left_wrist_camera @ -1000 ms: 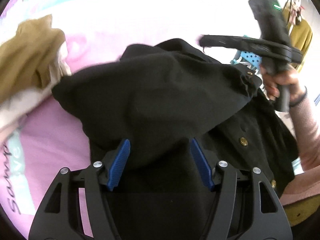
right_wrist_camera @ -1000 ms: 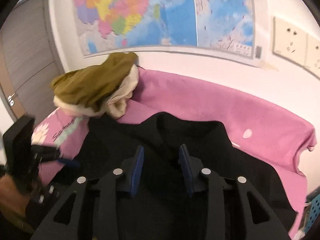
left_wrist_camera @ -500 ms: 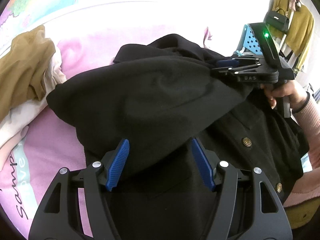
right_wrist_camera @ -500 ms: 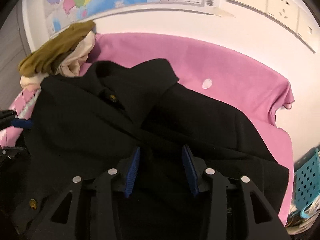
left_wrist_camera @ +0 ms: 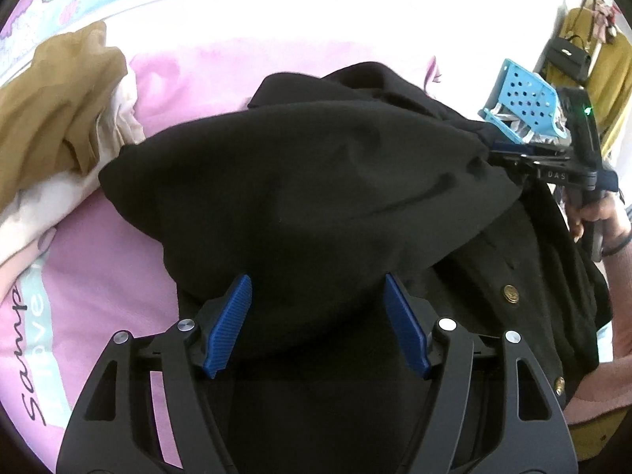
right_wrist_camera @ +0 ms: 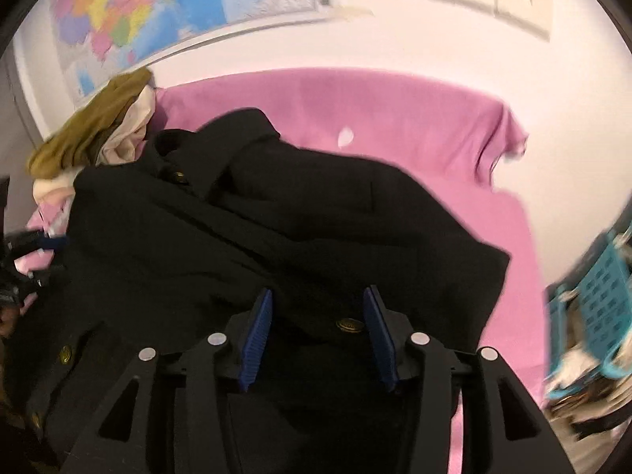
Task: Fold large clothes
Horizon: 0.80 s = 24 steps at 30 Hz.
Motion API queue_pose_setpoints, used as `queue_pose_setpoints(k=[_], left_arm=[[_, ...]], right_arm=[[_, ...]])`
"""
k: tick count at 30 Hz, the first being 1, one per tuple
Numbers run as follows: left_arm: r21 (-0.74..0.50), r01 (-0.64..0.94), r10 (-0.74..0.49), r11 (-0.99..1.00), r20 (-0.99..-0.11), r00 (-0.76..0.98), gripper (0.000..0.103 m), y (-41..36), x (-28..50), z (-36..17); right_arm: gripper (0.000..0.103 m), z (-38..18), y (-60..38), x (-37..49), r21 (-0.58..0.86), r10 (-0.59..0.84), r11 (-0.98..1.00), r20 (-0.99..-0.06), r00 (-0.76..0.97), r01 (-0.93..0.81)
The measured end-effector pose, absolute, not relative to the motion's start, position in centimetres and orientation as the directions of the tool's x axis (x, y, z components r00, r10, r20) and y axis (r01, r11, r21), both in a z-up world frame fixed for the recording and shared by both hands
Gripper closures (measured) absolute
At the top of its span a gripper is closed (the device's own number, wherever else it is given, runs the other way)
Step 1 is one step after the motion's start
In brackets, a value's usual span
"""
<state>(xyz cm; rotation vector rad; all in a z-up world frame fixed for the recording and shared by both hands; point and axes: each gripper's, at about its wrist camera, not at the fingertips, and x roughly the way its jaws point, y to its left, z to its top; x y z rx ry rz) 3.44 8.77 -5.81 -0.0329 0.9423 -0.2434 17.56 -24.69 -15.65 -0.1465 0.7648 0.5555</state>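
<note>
Your left tool (left_wrist_camera: 316, 324) and right tool (right_wrist_camera: 318, 331) are both opening over the black coat (right_wrist_camera: 276, 237) heaped on the pink bedsheet (right_wrist_camera: 355, 102), with piled olive and cream clothes (left_wrist_camera: 59, 118) beside it and a blue basket (right_wrist_camera: 596, 308) nearby.

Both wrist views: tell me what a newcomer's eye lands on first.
A big black coat with brass buttons lies bunched across the middle of a pink sheet. Behind it, at the far left, sits a mustard and cream heap of clothes. A colourful map hangs on the wall above.
</note>
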Motion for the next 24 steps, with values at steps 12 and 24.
queue_pose_setpoints(k=[12,24], left_arm=[[-0.185,0.154,-0.240,0.971,-0.755,0.611,0.026,11.7,-2.0,-3.5],[-0.230,0.100,-0.246,0.968,-0.794,0.556,0.022,12.9,-7.9,-5.9]], right_arm=[[0.035,-12.7,-31.2,11.0,0.306,0.568,0.817,-0.574,0.590,-0.489],[0.014,-18.3,-36.5,2.4,0.458,0.609,0.793,-0.603,0.515,-0.402]])
